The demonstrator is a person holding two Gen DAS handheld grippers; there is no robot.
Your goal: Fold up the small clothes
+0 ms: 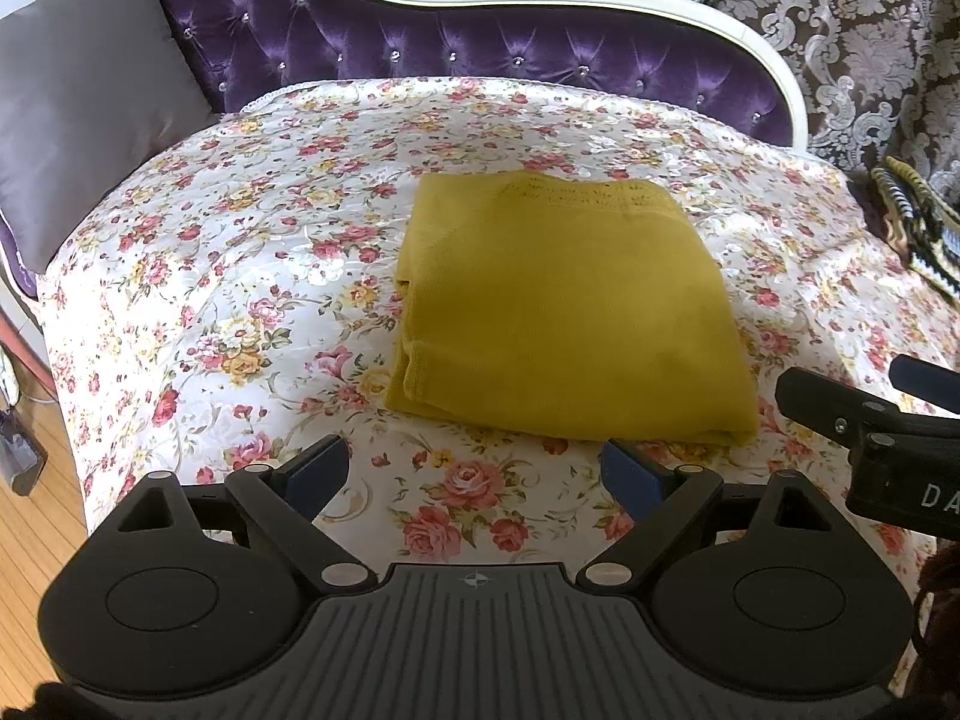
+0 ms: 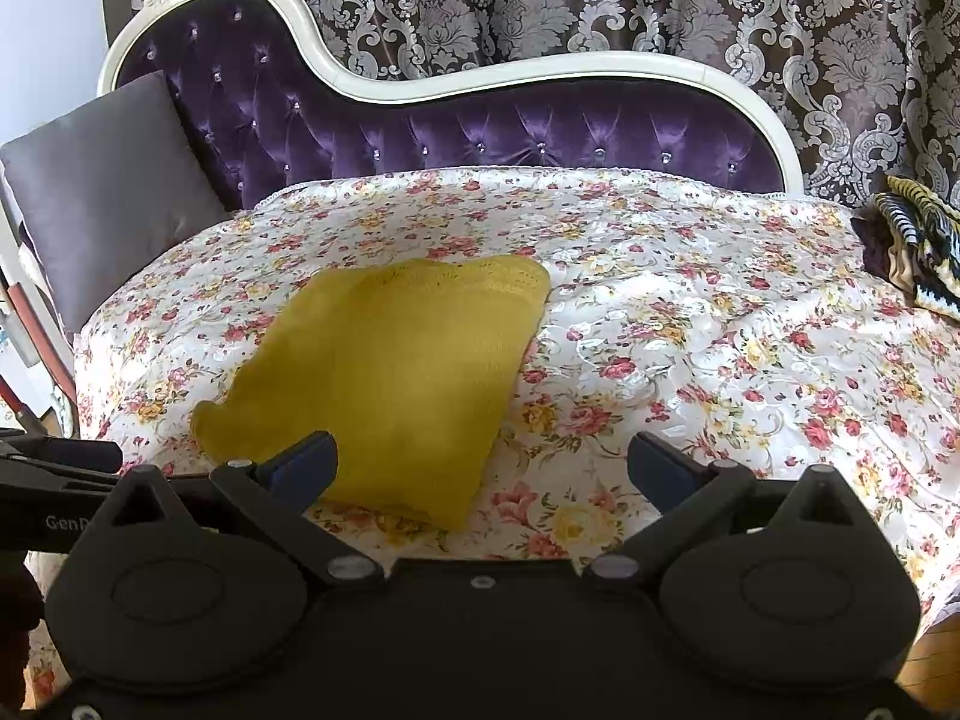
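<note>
- Bright, even daylight in both views; colours read clearly; nothing is dim
- Sheen glints off the floral bedspread (image 2: 690, 324) ahead and to the right of the right hand-held gripper (image 2: 480, 468); the purple tufted backrest (image 1: 420, 42) beyond shows satin highlights
- A soft, shallow shadow lies under the near edge of the yellow folded garment (image 1: 564, 300), just ahead of the left hand-held gripper (image 1: 477, 468)
- Fisheye bends the backrest frame; corners darken; focus is fairly sharp, slightly soft at the edges
</note>
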